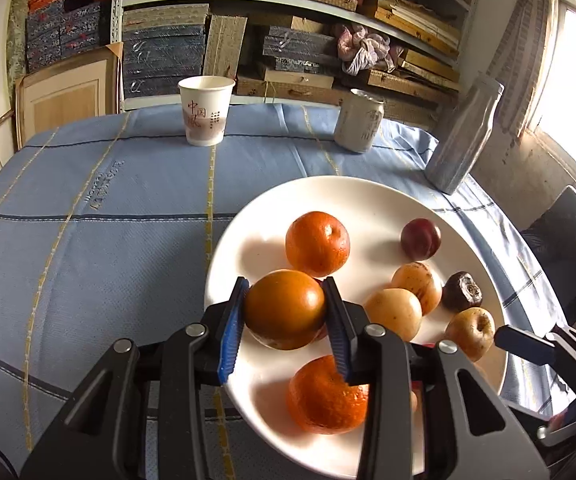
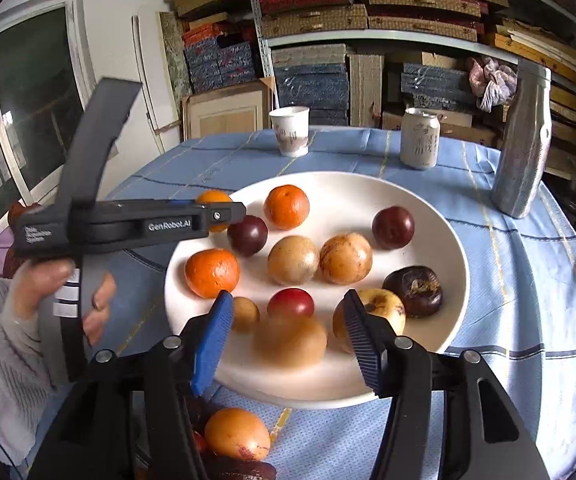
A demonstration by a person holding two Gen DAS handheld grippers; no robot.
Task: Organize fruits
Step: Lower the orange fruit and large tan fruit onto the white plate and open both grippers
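Observation:
My left gripper (image 1: 286, 282) is shut on a round brownish-orange fruit (image 1: 284, 312), held just over the near left side of the white plate (image 1: 327, 184). On the plate lie two oranges (image 1: 316, 242), a plum (image 1: 420, 238), tan fruits (image 1: 393, 312) and a dark shrivelled one (image 1: 461, 292). In the right wrist view my right gripper (image 2: 287, 296) stands open over the plate's (image 2: 367, 188) near edge. A blurred tan fruit (image 2: 289, 342) sits between its fingers, clear of both pads. The left gripper (image 2: 232, 212) shows side-on at the left with its fruit (image 2: 212, 199).
A paper cup (image 1: 206, 110), a can (image 1: 357, 124) and a silver bottle (image 1: 463, 136) stand at the far side of the blue-clothed table (image 1: 88, 240). An orange-yellow fruit (image 2: 236, 434) lies off the plate, under my right gripper. A person's hand (image 2: 48, 280) grips the left handle. Packed shelves stand behind.

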